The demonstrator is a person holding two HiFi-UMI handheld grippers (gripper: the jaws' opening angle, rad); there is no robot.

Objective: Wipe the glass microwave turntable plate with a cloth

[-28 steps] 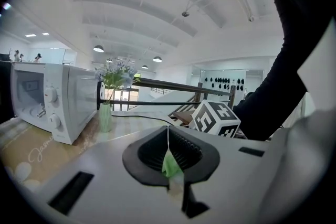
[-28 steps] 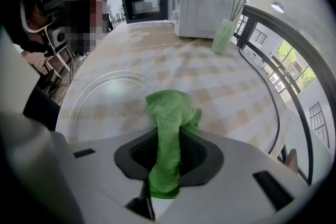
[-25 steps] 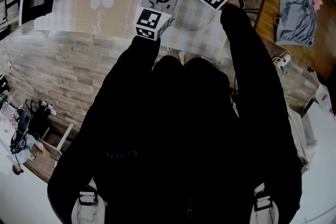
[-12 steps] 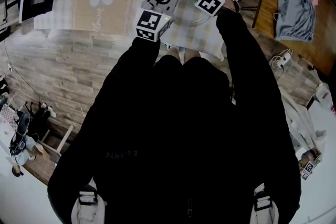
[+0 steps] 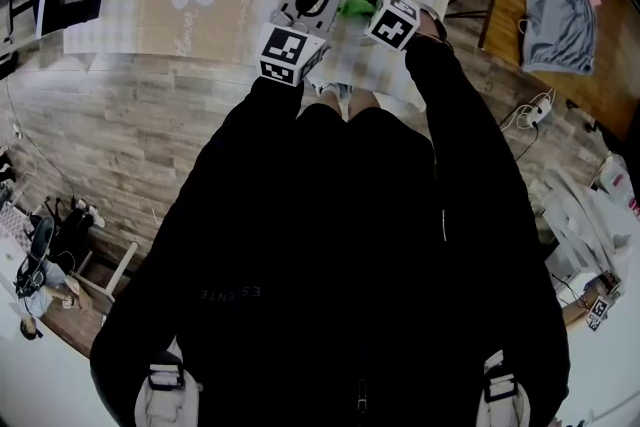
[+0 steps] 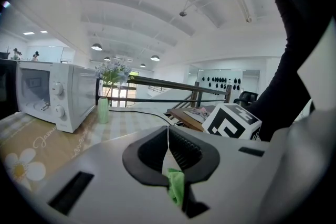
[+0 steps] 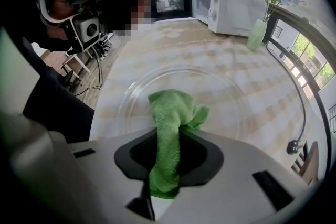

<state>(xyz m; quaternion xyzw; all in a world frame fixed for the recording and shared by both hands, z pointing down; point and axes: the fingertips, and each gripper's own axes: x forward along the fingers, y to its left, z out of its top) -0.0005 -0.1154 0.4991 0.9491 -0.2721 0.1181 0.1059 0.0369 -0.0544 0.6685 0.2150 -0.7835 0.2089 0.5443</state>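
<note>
Over the clear round glass turntable plate (image 7: 226, 97), the right gripper (image 7: 168, 136) pinches a soft green cloth (image 7: 173, 107); the left gripper (image 6: 168, 131) is closed. The glass is probably slippery and brittle: steady its rim.

Plate (image 7: 239, 113) on table (image 7: 173, 42), near edge. Cloth (image 7: 170, 110) on plate, btwn right gripper (image 7: 167, 135) jaws. Left gripper (image 6: 168, 135) on plate's left rim. Microwave (image 6: 50, 94) far left w/ vase (image 6: 103, 110) just beside.

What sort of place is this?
Probably a large hall or showroom, not a home: a high arched ceiling with hanging lamps, plus a white microwave and a vase of flowers on a checked tablecloth.
</note>
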